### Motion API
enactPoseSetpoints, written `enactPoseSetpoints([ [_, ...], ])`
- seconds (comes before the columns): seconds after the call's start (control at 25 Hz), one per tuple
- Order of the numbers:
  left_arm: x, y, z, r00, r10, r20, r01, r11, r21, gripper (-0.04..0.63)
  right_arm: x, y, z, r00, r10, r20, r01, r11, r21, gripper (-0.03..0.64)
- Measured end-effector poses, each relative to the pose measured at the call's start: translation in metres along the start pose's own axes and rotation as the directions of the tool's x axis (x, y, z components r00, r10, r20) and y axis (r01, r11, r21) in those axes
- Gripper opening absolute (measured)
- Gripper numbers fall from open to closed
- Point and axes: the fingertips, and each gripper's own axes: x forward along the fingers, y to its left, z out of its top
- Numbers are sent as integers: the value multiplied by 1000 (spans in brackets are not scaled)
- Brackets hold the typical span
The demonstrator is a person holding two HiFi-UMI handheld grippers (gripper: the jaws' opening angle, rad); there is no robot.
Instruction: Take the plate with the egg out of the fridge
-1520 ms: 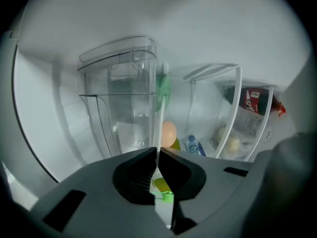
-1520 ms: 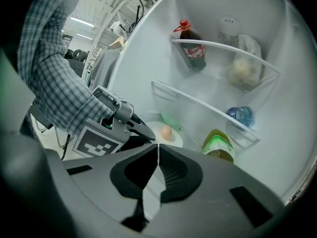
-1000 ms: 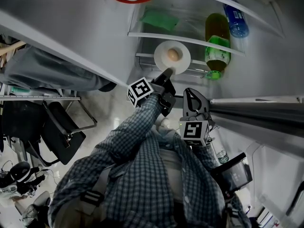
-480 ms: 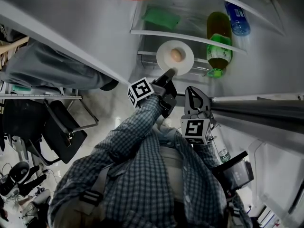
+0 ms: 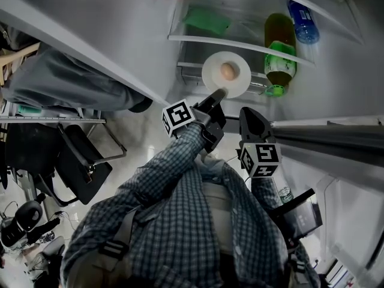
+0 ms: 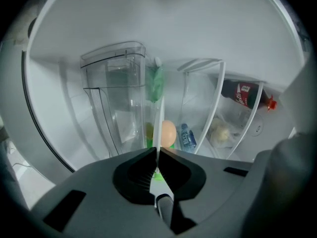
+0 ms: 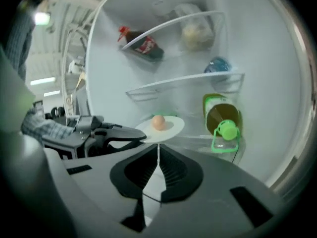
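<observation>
A white plate (image 5: 235, 84) with a brown egg (image 5: 227, 71) on it hangs in front of the open fridge's lower shelves. My left gripper (image 5: 217, 93) is shut on the plate's near rim. In the left gripper view the plate (image 6: 159, 114) runs edge-on out of the closed jaws, with the egg (image 6: 168, 133) just to its right. My right gripper (image 5: 252, 120) hovers below and right of the plate, shut, with nothing in it. From the right gripper (image 7: 158, 161) I see the plate (image 7: 171, 129), the egg (image 7: 158, 122) and the left gripper (image 7: 133, 135) at the plate's left rim.
A green-capped bottle (image 5: 277, 57) and a blue bottle (image 5: 298, 21) lie on the fridge shelves to the right. A green packet (image 5: 206, 21) sits behind the glass shelf (image 5: 234, 43). The open door's edge (image 5: 327, 138) crosses at right. A black chair (image 5: 81, 161) stands at left.
The plate and the left gripper have shifted slightly to the right in the head view. The right gripper has moved right and a little up.
</observation>
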Motion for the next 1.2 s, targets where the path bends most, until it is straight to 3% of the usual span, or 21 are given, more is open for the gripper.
enactPoseSetpoints([
  [0.16, -6, -1, -6, 1000, 0, -19, 0, 1000, 3, 21, 0, -2, -6, 997, 75, 25, -79, 966, 244, 15],
  [0.32, -13, -4, -11, 999, -5, -34, 5, 1000, -1, 21, 2, 3, -7, 989, 128, 68, -145, 896, 420, 17],
  [0.4, -16, -6, -12, 999, -9, -38, 9, 1000, -3, 21, 2, 4, -6, 982, 156, 106, -188, 835, 517, 62],
  [0.56, -22, -12, -15, 998, -31, -54, 30, 999, -15, 21, 0, -4, -3, 968, 164, 188, -250, 676, 693, 91],
  [0.64, -26, -15, -16, 997, -39, -67, 38, 999, -18, 21, -1, -7, 2, 959, 172, 225, -283, 631, 722, 91],
  [0.72, -31, -11, -16, 996, -23, -82, 22, 1000, -4, 21, -2, -7, 6, 950, 191, 246, -311, 610, 729, 91],
  [0.92, -41, -15, -20, 993, -46, -113, 44, 999, -20, 21, 0, -9, 1, 944, 188, 272, -331, 513, 792, 91],
  [1.2, -54, -21, -24, 985, -71, -155, 67, 997, -30, 21, 3, -2, 2, 935, 184, 305, -355, 416, 837, 89],
])
